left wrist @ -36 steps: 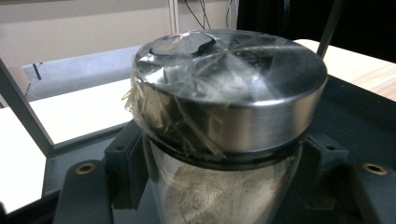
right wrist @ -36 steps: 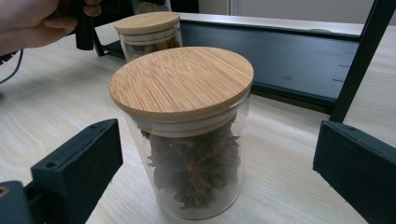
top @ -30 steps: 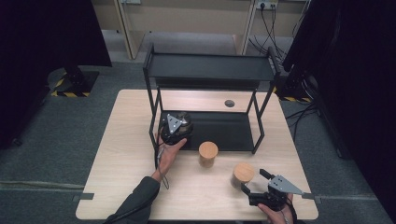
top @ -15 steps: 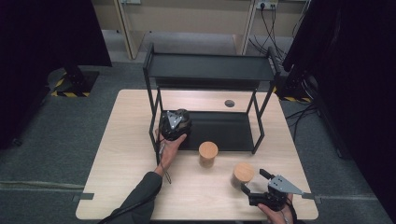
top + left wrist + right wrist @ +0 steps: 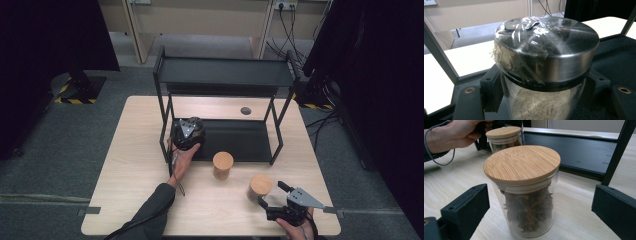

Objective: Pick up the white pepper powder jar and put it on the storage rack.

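— Between your left gripper's (image 5: 186, 132) jaws, what do you have?

— You pinch a glass jar with a metal lid (image 5: 546, 45) under crinkled plastic film; pale powder shows through the glass. Both black jaws press its sides just below the lid. It sits over the black lower shelf (image 5: 235, 137) of the rack (image 5: 225, 75), at the shelf's left end, beside the front left post.

— And your right gripper (image 5: 272, 192)?

— Its jaws stand spread, one on each side of a bamboo-lidded jar (image 5: 524, 190) of star anise, neither pad touching the glass. That jar stands upright on the wooden table (image 5: 135, 165), near the front right corner.

— What stands around you?

— A second bamboo-lidded jar (image 5: 223, 165) stands on the table just in front of the shelf, between your two hands. Rack posts flank the shelf opening, and the top shelf hangs over it.

— Anything hard to read?

— From above, your left gripper's body covers the metal-lidded jar entirely, so you cannot tell whether its base rests on the shelf. The left gripper view cuts the jar off at the bottom edge.
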Motion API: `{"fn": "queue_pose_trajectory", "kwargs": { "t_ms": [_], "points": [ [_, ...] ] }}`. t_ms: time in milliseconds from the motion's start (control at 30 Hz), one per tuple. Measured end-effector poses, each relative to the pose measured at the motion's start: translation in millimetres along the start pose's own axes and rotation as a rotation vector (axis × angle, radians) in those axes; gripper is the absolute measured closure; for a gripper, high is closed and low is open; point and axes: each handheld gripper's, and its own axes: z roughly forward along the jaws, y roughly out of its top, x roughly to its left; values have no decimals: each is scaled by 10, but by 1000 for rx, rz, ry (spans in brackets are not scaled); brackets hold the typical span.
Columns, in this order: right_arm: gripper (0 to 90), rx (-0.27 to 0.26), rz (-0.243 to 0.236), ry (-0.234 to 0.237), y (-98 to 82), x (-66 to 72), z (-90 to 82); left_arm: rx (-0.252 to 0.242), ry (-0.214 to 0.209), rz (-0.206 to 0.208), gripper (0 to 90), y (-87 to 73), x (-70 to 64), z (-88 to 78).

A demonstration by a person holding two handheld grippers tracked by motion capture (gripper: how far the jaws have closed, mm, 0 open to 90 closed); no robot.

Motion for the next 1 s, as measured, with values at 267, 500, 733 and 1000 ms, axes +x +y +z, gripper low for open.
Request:
{"fn": "queue_pose_trajectory", "kwargs": {
  "t_ms": [267, 500, 733, 1000],
  "points": [
    [18, 0, 0, 0, 0, 2, 0, -2, -1, -15, 308, -19, 31, -11],
    [17, 0, -1, 0, 1, 3, 1, 1, 3, -13, 228, 6, 32, -24],
    [18, 1, -1, -1, 1, 4, 1, 10, 9, -29, 102, 46, 2, -48],
    [18, 1, 0, -2, 1, 5, 1, 26, 18, -38, 22, 91, -28, -94]
  ]
}}
